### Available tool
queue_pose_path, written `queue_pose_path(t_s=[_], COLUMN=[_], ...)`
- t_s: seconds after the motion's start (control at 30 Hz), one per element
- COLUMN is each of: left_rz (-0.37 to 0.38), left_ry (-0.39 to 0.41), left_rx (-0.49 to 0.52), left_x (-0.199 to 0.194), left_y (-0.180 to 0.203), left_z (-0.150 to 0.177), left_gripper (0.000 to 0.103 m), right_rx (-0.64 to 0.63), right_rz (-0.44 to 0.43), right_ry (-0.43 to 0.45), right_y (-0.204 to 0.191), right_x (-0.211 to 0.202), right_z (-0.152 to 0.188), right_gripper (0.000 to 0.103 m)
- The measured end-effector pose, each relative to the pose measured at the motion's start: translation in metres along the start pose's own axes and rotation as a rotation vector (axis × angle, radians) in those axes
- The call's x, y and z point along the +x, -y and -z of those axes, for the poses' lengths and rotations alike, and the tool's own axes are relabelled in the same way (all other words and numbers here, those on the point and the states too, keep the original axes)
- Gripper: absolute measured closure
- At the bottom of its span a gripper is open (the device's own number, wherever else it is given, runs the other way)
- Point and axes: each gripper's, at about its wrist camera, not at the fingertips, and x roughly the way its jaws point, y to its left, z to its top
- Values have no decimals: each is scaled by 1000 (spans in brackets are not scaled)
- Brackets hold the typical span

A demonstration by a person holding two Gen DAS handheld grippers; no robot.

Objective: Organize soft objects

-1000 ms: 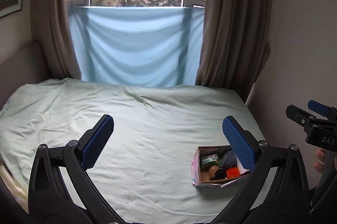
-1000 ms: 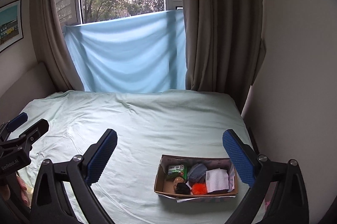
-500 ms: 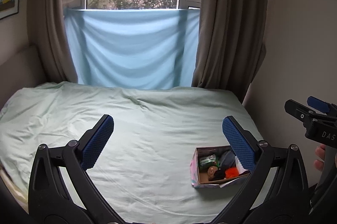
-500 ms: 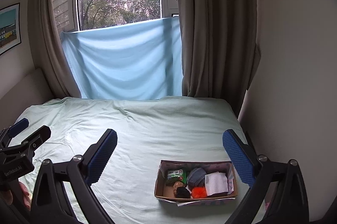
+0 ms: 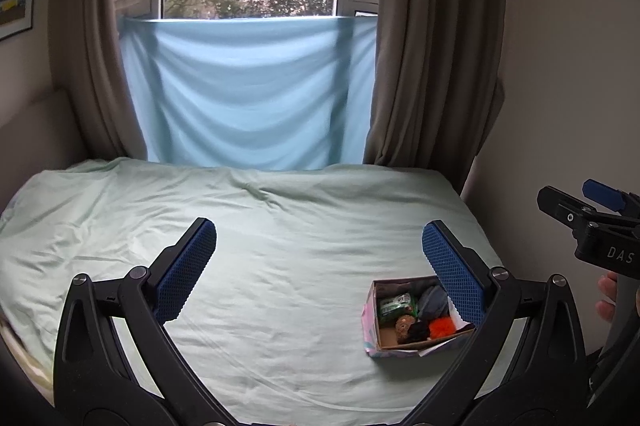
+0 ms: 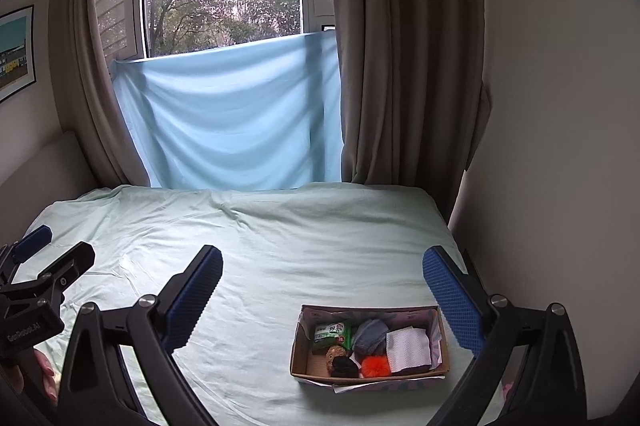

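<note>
A small cardboard box [image 6: 298,344] sits on the bed near the right edge; it also shows in the left wrist view [image 5: 370,326]. It holds a green wipes pack [image 6: 331,333], a grey soft ball [image 6: 370,336], a white cloth [image 6: 409,348], an orange pom-pom [image 6: 376,366], a black fluffy thing [image 6: 345,366] and a brown ball [image 6: 333,352]. My left gripper [image 5: 318,266] is open and empty, held above the bed left of the box. My right gripper [image 6: 322,290] is open and empty, above and behind the box.
The bed has a pale green sheet [image 5: 260,226]. A light blue cloth [image 5: 248,90] hangs under the window between brown curtains [image 6: 400,66]. A wall [image 6: 560,146] stands close along the bed's right side. A headboard [image 5: 32,130] is at the left.
Both grippers have risen and tilted up a little, so the box sits lower and smaller in both views. Both stay open and empty.
</note>
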Motion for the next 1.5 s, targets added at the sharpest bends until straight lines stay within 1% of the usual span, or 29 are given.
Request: queue_pose_path(t_s=[0.7, 0.9, 1.1, 1.4, 1.5], left_rz=[3, -13, -16, -54, -52], left_ry=[10, 15, 15, 63, 56], left_rx=[-5, 13, 10, 37, 35], left_x=[4, 6, 8, 2, 5], left_y=[3, 7, 8, 14, 15], left_z=[-3, -3, -6, -8, -9], left_gripper=[0, 0, 0, 0, 0], right_rx=[6, 5, 2, -1, 3], right_rz=[11, 10, 7, 10, 9], right_ry=[1, 3, 1, -5, -7], right_y=[0, 1, 2, -1, -1], right_x=[5, 6, 10, 14, 15], right_z=[-3, -6, -10, -11, -11], right_gripper=[3, 3, 3, 3, 3])
